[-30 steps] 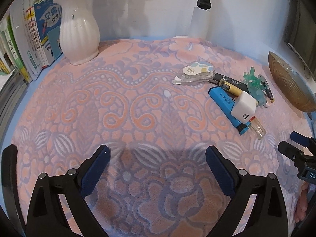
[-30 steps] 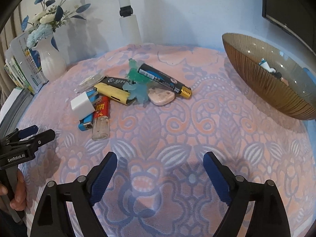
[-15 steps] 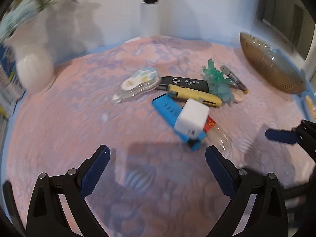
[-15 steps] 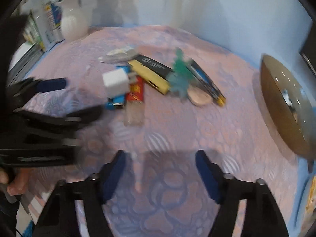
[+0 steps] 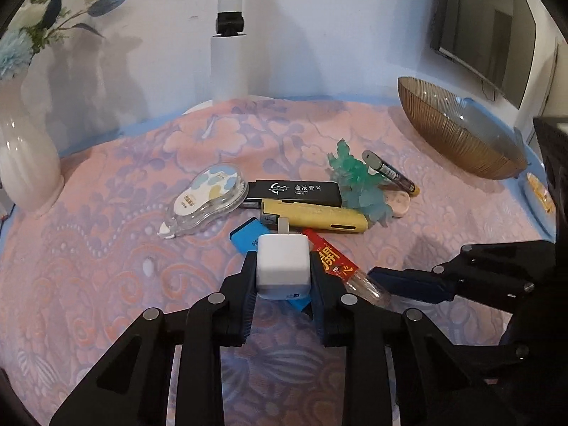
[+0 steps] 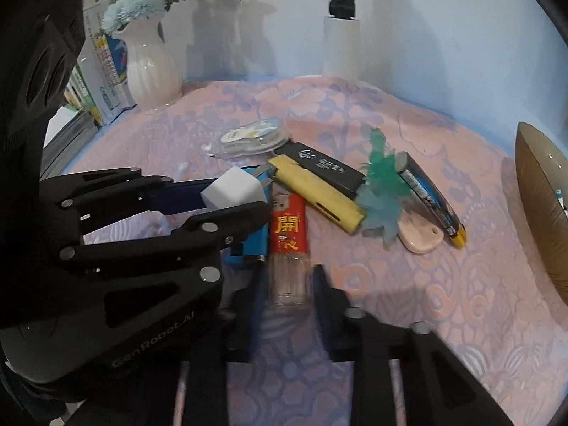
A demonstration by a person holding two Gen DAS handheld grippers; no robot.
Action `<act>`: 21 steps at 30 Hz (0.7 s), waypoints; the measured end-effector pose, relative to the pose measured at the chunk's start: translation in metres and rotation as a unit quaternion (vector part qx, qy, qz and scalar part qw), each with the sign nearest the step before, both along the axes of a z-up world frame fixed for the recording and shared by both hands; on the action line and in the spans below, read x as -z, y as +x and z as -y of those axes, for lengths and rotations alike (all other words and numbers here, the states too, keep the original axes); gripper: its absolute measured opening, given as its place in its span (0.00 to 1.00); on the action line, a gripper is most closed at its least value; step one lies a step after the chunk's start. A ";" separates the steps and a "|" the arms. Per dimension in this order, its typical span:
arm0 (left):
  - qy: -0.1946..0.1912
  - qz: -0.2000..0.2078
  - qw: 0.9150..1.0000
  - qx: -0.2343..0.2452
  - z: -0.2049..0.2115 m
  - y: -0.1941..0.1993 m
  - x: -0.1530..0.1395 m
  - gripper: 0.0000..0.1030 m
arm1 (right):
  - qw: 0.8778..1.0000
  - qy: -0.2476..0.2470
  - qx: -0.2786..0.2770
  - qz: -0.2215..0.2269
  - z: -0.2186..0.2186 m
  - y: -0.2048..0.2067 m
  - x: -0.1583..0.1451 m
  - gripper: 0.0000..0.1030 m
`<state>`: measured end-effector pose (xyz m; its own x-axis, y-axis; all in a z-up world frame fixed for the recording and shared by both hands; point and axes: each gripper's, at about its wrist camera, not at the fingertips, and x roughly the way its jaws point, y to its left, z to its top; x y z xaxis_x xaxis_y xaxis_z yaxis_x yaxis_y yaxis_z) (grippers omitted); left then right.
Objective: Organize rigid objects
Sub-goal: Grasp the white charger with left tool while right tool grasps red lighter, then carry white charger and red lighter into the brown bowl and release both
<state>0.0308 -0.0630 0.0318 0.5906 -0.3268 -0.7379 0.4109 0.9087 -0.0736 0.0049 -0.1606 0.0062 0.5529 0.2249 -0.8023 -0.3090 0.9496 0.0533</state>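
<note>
Chargers first: the white charger cube (image 5: pixel 282 266) sits clamped in the left gripper (image 5: pixel 282 277) fingers above the desk (image 5: pixel 106 248); the right gripper (image 6: pixel 289 284) pinches a lighter (image 6: pixel 288 238) labelled "開心". "GenRobot.AI" marks the left gripper.

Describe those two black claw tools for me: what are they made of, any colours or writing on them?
Both look alike. The left gripper and right gripper are matte black frames of angular linked bars with triangular cut-outs, joined by round silver pivot pins. The fingers carry dark blue pads. The left one's body bears pale lettering that looks like "GenRobot.AI". No cables or sleeves show.
</note>
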 end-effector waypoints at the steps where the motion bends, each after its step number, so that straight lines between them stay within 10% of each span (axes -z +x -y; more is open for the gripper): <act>1: -0.005 0.000 1.000 -0.004 -0.004 -0.001 -0.001 0.23 | 1.000 -0.002 0.001 0.001 0.001 -0.001 0.001 0.21; 15: 0.001 -0.017 1.000 -0.007 -0.053 -0.052 0.007 0.23 | 1.000 -0.020 0.002 -0.022 0.040 -0.091 0.000 0.23; 21: 0.015 -0.019 1.000 0.003 -0.049 -0.054 0.011 0.23 | 0.999 -0.010 0.025 -0.024 0.036 -0.075 0.002 0.42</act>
